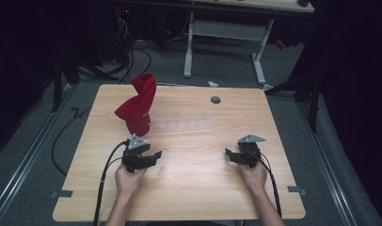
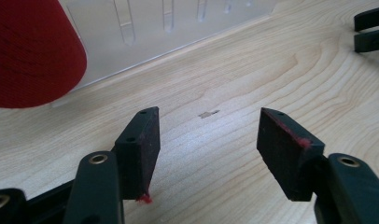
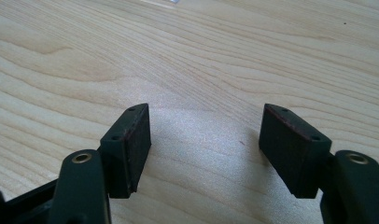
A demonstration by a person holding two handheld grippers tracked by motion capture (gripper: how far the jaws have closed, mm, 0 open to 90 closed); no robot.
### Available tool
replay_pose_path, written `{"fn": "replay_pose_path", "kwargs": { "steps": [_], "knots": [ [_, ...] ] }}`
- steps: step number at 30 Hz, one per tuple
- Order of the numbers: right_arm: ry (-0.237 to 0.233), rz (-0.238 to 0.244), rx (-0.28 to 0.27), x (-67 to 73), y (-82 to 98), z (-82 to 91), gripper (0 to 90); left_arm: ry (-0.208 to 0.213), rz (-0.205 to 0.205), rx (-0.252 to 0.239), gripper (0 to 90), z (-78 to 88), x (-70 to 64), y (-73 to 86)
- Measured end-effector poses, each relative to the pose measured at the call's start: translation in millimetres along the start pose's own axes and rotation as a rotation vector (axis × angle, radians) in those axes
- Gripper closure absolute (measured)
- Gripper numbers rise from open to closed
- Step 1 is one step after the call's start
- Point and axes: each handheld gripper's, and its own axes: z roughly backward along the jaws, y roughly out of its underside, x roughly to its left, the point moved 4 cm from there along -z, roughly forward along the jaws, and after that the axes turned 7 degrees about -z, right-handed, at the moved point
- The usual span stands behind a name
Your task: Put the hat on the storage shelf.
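Resting low over the wooden table [image 1: 194,188] in the high view, the left gripper [image 1: 149,153] sits just beside the red cloth [image 1: 138,106], which stands draped upright on a clear rack [image 1: 184,126], while the right gripper [image 1: 234,154] is well apart from it. Its own view shows the left gripper [image 2: 208,135] spread wide on nothing, the red cloth [image 2: 31,51] ahead at upper left. The right gripper [image 3: 206,133] view shows jaws equally parted, empty over bare wood.

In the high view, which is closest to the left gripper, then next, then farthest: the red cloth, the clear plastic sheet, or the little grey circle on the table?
1. Red cloth, standing just beyond the left gripper.
2. Clear plastic sheet, mid-table, a bit farther right.
3. Grey circle, near the far edge.
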Motion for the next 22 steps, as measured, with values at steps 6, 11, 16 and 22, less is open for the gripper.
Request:
{"fn": "replay_pose_path", "kwargs": {
  "steps": [6, 11, 16, 22],
  "knots": [
    [-0.001, 0.000, 0.000, 0.0, 0.0, 0.0, 34.3, -0.034, -0.030, 0.026, 38.0, -11.0, 2.7, 11.2],
    [-0.001, 0.001, 0.000, 0.0, 0.0, 0.0, 34.2, -0.081, -0.094, 0.067, 36.6, -19.5, 6.5, 23.8],
    [-0.001, 0.001, 0.000, 0.0, 0.0, 0.0, 34.2, -0.088, -0.125, 0.053, 33.1, -20.3, 6.7, 29.1],
    [-0.001, 0.001, 0.000, 0.0, 0.0, 0.0, 34.1, -0.090, -0.126, 0.057, 30.7, -19.4, 7.2, 29.4]
  ]
}}
